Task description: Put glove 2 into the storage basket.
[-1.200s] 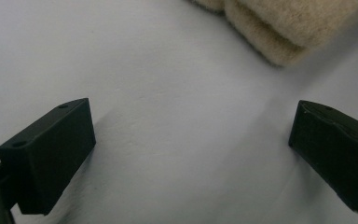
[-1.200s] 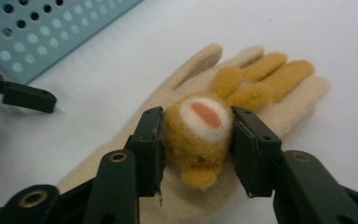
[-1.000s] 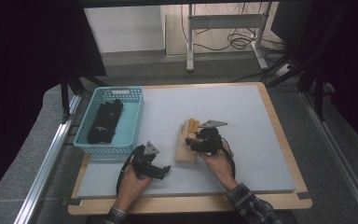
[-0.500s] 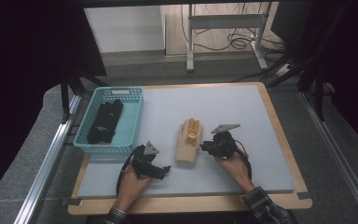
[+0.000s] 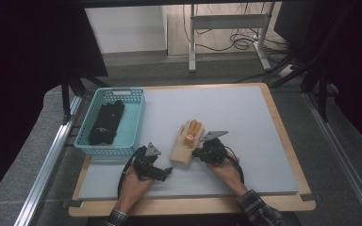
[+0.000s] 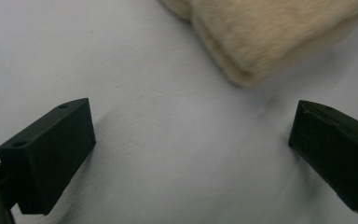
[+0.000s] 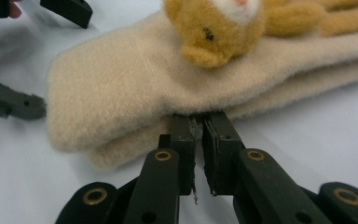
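Beige fleece is what it's all about right now: a pair of cream mittens (image 5: 187,142) with a little orange bear stitched on top lies stacked in the middle of the frame in the high view, on the pale grey table (image 5: 245,117), just right of the teal basket (image 5: 131,123) at the left. That basket already has some black gloves (image 5: 106,122) lying in it, so my guess is the mittens are headed there too, but they haven't left the table.

The right gripper (image 7: 198,122) has just been closing its jaws, and in the right gripper view they sit nearly together, tips nosed into the edge of the mittens in the lower middle of that frame. Looks like they've pinched a bit of the fleece at the seam between the two layers, though how much fabric is really caught I can't tell; it might be only the fuzz.

The left gripper (image 6: 186,135) hangs low over bare table with its jaws wide apart, nothing between them, the mitten cuff just beyond in the upper right of its own view. In the high view it sits at the lower left of the mittens.

So: the grab is roughly made, while lift, carry and drop into the basket are all still to come.
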Demonstrator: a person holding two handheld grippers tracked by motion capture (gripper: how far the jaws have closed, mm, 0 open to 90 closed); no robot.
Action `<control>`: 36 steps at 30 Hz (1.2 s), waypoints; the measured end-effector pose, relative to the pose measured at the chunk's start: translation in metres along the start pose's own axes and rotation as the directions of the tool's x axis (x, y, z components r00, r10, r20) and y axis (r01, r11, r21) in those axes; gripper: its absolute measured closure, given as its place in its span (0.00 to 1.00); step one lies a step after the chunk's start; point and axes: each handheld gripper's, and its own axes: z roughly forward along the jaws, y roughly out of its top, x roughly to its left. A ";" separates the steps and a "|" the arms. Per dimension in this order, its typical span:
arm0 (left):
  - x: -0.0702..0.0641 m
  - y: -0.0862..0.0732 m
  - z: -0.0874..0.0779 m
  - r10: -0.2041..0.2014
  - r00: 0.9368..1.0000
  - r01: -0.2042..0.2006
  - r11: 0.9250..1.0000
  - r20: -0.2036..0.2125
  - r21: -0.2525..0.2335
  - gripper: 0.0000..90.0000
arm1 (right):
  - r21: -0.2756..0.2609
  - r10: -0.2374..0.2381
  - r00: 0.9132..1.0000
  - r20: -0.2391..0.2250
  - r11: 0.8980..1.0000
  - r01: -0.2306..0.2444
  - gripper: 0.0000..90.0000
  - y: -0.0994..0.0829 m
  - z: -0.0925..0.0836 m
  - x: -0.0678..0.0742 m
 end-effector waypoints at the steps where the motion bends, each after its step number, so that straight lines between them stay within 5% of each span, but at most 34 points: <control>1: 0.000 0.000 0.000 0.000 1.000 0.000 1.000 0.000 0.000 0.01 | 0.000 -0.004 1.000 -0.003 1.000 0.004 0.90 0.002 0.003 0.002; 9: 0.000 0.000 0.000 0.003 1.000 -0.003 1.000 -0.001 0.000 0.01 | 0.009 -0.053 0.999 0.000 0.999 0.053 0.88 0.014 0.020 0.014; 14: 0.000 0.000 0.000 0.002 1.000 -0.002 1.000 -0.001 -0.001 0.01 | -0.004 -0.059 0.998 0.014 0.998 0.059 0.81 0.012 0.009 0.012; 27: 0.000 0.000 0.000 -0.001 1.000 0.001 1.000 -0.001 -0.001 0.01 | -0.024 -0.026 0.990 0.137 0.999 0.030 0.30 -0.015 -0.042 -0.029; 36: -0.001 0.000 0.000 -0.004 1.000 0.004 1.000 -0.001 -0.005 0.01 | -0.041 0.012 0.976 0.217 0.999 -0.004 0.17 -0.044 -0.075 -0.057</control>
